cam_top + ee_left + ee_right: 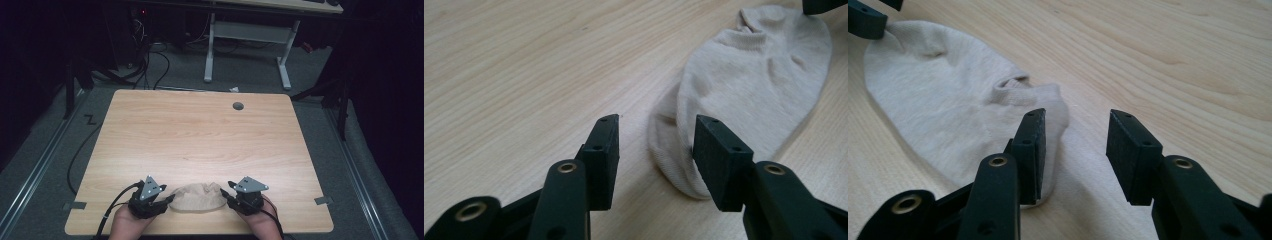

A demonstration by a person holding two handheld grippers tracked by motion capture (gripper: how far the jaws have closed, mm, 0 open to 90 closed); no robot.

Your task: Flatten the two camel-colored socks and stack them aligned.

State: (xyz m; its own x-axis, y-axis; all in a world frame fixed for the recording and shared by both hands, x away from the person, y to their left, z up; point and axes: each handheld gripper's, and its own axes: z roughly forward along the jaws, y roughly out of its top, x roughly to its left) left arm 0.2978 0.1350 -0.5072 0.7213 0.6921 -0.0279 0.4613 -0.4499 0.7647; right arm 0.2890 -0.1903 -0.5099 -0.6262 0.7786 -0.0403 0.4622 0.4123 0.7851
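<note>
At the desk's point(200, 130) near edge, about 6 o'clock, 1 beige sock point(197, 197) lies flat between 2 tools. The left hand-held gripper point(167, 200) and the right hand-held gripper point(227, 192) both stand open, holding nothing — each flanks one sock end. Judged step: pinching the ends. Each should straddle only fabric, low and level, before closing. Farther off, 1 grey grommet point(238, 105) at 12 o'clock.
</note>
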